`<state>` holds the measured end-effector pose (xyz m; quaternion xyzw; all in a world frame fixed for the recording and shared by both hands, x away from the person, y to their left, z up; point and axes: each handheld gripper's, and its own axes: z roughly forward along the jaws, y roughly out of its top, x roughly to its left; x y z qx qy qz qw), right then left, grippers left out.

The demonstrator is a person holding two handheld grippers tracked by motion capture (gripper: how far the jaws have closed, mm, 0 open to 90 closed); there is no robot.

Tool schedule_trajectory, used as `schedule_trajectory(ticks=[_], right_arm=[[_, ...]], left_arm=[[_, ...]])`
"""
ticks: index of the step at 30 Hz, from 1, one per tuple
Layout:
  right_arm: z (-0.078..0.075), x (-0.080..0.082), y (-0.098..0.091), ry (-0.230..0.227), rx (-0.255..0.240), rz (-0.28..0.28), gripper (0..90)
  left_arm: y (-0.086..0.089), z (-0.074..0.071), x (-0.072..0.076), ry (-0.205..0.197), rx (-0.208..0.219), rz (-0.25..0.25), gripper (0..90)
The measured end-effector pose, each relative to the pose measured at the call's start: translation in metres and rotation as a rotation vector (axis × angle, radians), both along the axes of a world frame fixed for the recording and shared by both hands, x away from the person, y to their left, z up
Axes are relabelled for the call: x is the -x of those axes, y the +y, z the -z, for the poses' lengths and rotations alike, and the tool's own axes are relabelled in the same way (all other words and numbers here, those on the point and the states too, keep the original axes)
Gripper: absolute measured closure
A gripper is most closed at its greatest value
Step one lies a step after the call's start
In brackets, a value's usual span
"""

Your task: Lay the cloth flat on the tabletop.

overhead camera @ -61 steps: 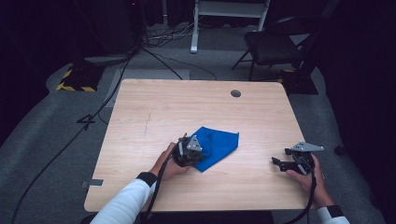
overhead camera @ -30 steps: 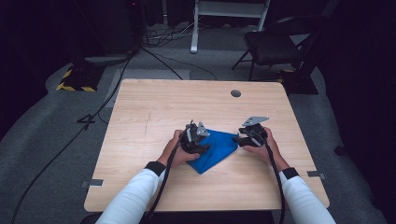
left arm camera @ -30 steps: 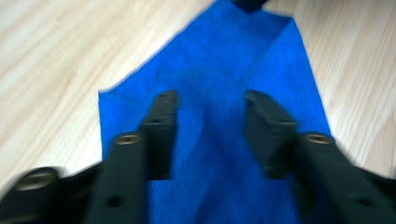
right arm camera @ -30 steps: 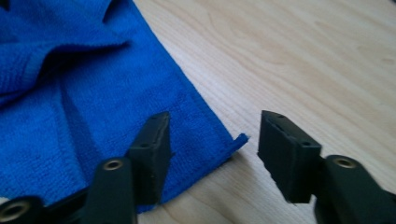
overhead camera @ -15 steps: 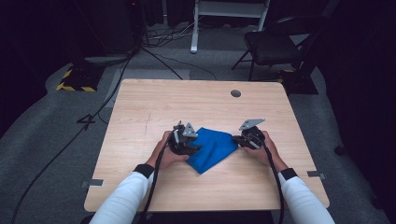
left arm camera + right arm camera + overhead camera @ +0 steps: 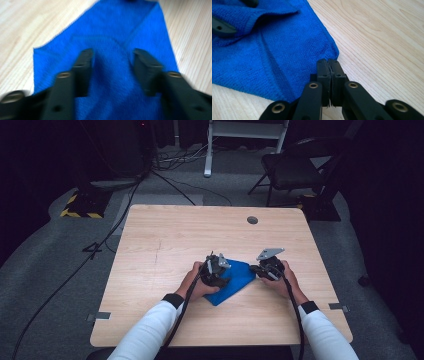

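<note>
High view | left gripper (image 6: 216, 266) spread, closing over blue cloth (image 6: 235, 279) | right gripper (image 6: 260, 269) pinching cloth corner

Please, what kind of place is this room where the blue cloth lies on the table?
Probably a recording studio or lab, not a home. A bare light wooden table stands on grey carpet among dark surroundings, black cables run across the floor, and a black folding chair and yellow-black hazard-striped edging stand behind.
</note>
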<state>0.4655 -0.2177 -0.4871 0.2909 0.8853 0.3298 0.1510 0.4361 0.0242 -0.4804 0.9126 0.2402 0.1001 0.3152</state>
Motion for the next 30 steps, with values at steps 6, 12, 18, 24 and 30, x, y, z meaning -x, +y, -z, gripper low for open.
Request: schedule_trajectory(ticks=[6, 12, 18, 24, 30], right_arm=[[-0.004, 0.0, -0.006, -0.021, -0.006, 0.027, 89.1], [-0.008, 0.0, -0.023, -0.041, -0.013, 0.08, 89.1], [-0.012, 0.002, -0.043, -0.051, -0.019, 0.127, 89.1], [-0.011, 0.006, -0.051, -0.051, -0.011, 0.148, 89.0], [-0.008, 0.009, -0.053, -0.034, -0.004, 0.137, 88.5]], left_arm=[[0.009, -0.002, -0.002, -0.021, 0.001, 0.018, 86.3], [0.037, -0.015, 0.004, -0.074, 0.047, -0.001, 86.9], [0.072, -0.019, 0.014, -0.083, 0.069, -0.045, 86.9], [0.092, -0.018, 0.03, -0.074, 0.054, -0.044, 85.7], [0.102, -0.013, 0.048, -0.034, 0.042, -0.014, 78.3]])
